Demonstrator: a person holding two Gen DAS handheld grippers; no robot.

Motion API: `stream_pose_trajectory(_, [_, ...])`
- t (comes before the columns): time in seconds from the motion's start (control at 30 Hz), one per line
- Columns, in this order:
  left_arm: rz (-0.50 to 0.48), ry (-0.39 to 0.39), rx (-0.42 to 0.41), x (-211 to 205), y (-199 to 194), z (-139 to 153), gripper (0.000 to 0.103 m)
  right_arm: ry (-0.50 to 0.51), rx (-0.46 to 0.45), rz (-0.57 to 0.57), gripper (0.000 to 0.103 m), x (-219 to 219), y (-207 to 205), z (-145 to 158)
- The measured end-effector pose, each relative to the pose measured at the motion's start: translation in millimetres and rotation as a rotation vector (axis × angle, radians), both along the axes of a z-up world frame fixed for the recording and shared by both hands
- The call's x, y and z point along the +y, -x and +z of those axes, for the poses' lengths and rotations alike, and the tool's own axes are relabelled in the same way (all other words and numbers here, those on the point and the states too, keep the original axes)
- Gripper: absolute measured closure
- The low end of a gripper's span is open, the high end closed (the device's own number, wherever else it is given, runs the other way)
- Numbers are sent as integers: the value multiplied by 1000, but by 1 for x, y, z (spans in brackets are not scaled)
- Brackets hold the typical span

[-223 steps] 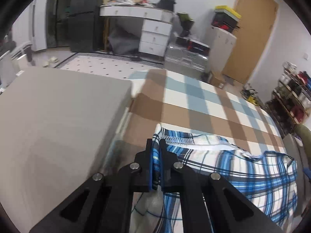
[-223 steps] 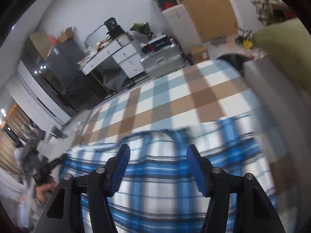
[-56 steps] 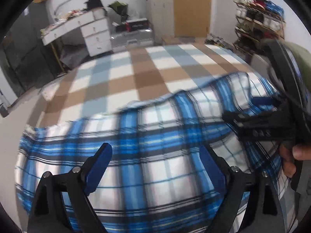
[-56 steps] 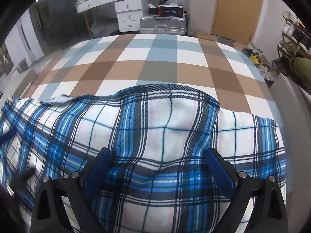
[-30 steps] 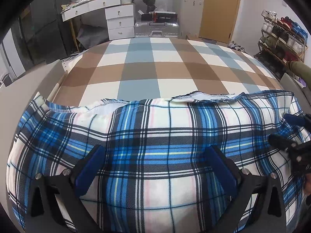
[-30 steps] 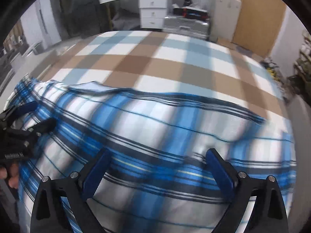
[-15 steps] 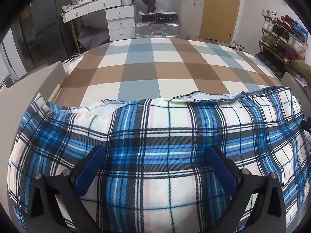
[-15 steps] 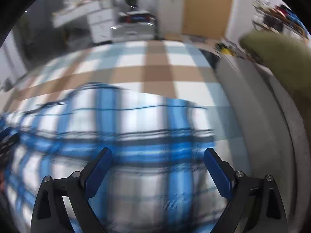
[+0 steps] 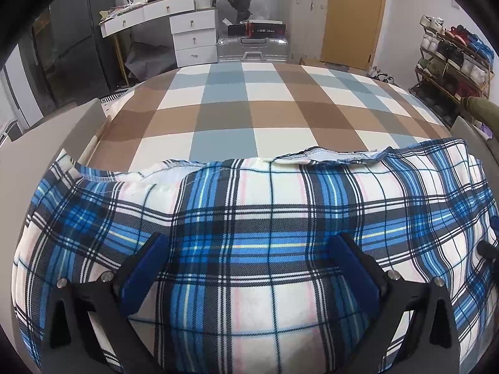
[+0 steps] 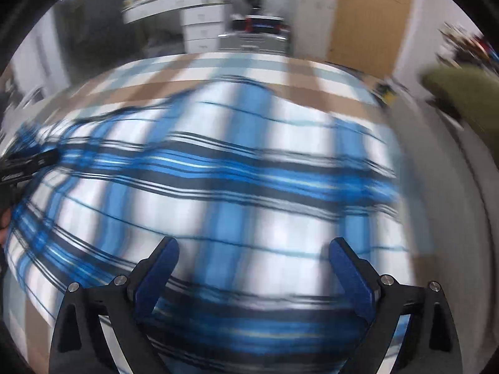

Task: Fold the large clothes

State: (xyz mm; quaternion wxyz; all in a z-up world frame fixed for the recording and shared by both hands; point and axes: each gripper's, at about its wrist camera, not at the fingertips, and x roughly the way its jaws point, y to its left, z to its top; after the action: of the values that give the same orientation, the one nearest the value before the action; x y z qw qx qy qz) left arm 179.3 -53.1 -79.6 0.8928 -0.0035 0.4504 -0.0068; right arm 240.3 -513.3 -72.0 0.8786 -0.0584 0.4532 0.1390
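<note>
A blue, white and black plaid garment (image 9: 249, 218) lies folded across the near part of a bed with a brown, blue and cream checked cover (image 9: 249, 106). Its hemmed edges show along the far fold line. My left gripper (image 9: 249, 258) hovers open just above the cloth, nothing between its blue pads. The right wrist view is motion-blurred; there the same plaid garment (image 10: 218, 171) fills the middle, and my right gripper (image 10: 252, 265) stands open over it. The left gripper (image 10: 28, 162) shows at the left edge of that view, and a black tip of the right gripper (image 9: 489, 249) at the right edge of the left wrist view.
Grey padded bed frame (image 9: 46, 131) runs along the left and right sides. Beyond the bed stand a white desk with drawers (image 9: 187, 31), a silver suitcase (image 9: 252, 50), a wooden door (image 9: 352, 15) and a shoe rack (image 9: 452, 59). An olive-green object (image 10: 461, 99) sits at right.
The left gripper, shut on a garment edge 7 seconds ago, is open and holds steady over the folded cloth. The right gripper keeps swinging sideways, now back toward the left, its view blurred.
</note>
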Motion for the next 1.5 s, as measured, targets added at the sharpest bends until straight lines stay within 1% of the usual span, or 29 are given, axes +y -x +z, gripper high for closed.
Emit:
stream_pose_trajectory(0.03, [0, 0, 0, -1, 1, 0, 1, 3, 1, -29, 6, -12, 2, -2])
stream_pose_trajectory(0.07, [1, -1, -1, -2, 1, 0, 1, 33, -2, -67, 6, -20, 4, -4])
stream_pose_trajectory(0.13, [2, 0, -1, -2, 1, 0, 1, 6, 8, -112, 6, -32, 8, -2])
stream_pose_trajectory(0.2, [7, -8, 4, -3, 2, 2, 1, 10, 7, -138, 7, -34, 13, 4])
stream_pose_trajectory(0.23, [20, -16, 9, -3, 4, 4, 2, 7, -8, -131, 7, -29, 18, 11])
stream_pose_trajectory(0.27, [55, -21, 13, -6, 10, 12, 2, -12, -29, -105, 7, -23, 24, 19])
stream_pose_trajectory(0.3, [49, 15, -1, -11, 21, 23, 3, -32, -49, -74, 6, -20, 32, 26])
stream_pose_trajectory(0.33, [20, 48, -23, -16, 29, 31, 3, -56, -70, -26, 5, -10, 39, 34])
stream_pose_trajectory(0.37, [-23, 80, -64, -26, 45, 44, 3, -75, -88, 17, 5, 1, 44, 40])
stream_pose_trajectory(0.43, [-47, 66, -111, -44, 70, 54, 2, -104, -104, 90, 5, 16, 55, 45])
stream_pose_trajectory(0.47, [-67, 45, -108, -54, 81, 53, 2, -112, -100, 133, 5, 29, 56, 46])
stream_pose_trajectory(0.5, [-71, 30, -103, -60, 88, 50, 2, -111, -94, 151, 5, 37, 54, 46])
stream_pose_trajectory(0.57, [-67, 34, -72, -65, 97, 36, 2, -97, -73, 180, 5, 58, 53, 44])
stream_pose_trajectory(0.63, [-45, 34, -18, -65, 95, 19, 2, -84, -54, 206, 5, 71, 58, 39])
stream_pose_trajectory(0.7, [-21, 15, 35, -64, 91, 0, 2, -63, -31, 233, 5, 80, 54, 31])
stream_pose_trajectory(0.73, [-18, 14, 38, -63, 90, -6, 2, -48, -19, 236, 5, 83, 53, 25])
stream_pose_trajectory(0.8, [-18, 31, 37, -59, 88, -4, 2, -13, 12, 223, 5, 82, 50, 10])
stream_pose_trajectory(0.87, [-20, 28, 41, -59, 85, -5, 2, -39, 27, 215, 5, 69, 49, 4])
stream_pose_trajectory(0.93, [-23, 8, 44, -61, 83, -6, 1, -21, 29, 198, 5, 52, 46, 1])
stream_pose_trajectory(1.0, [-21, -11, 46, -64, 79, -8, 1, 4, 29, 154, 5, 34, 44, 1])
stream_pose_trajectory(1.1, [-21, -10, 43, -65, 80, -9, 1, -21, 64, 89, 4, 5, 36, 2])
stream_pose_trajectory(1.13, [-21, -9, 41, -65, 82, -8, 1, 14, 61, 47, 4, -2, 35, 2])
stream_pose_trajectory(1.17, [-21, -8, 40, -66, 86, -7, 1, 78, 53, 0, 4, -8, 34, 0])
stream_pose_trajectory(1.2, [-20, -9, 39, -67, 87, -7, 1, 99, 46, -26, 4, -13, 34, 0])
stream_pose_trajectory(1.27, [-20, -10, 39, -66, 88, -7, 1, 71, 45, -64, 4, -17, 36, 4])
stream_pose_trajectory(1.33, [-20, -10, 38, -67, 89, -7, 1, 38, 35, -43, 4, -9, 40, 11])
stream_pose_trajectory(1.37, [-19, -10, 38, -66, 89, -7, 1, 27, 23, -5, 4, 1, 45, 14])
stream_pose_trajectory(1.5, [-20, -10, 38, -66, 88, -7, 1, 58, -24, 159, 4, 44, 63, 23])
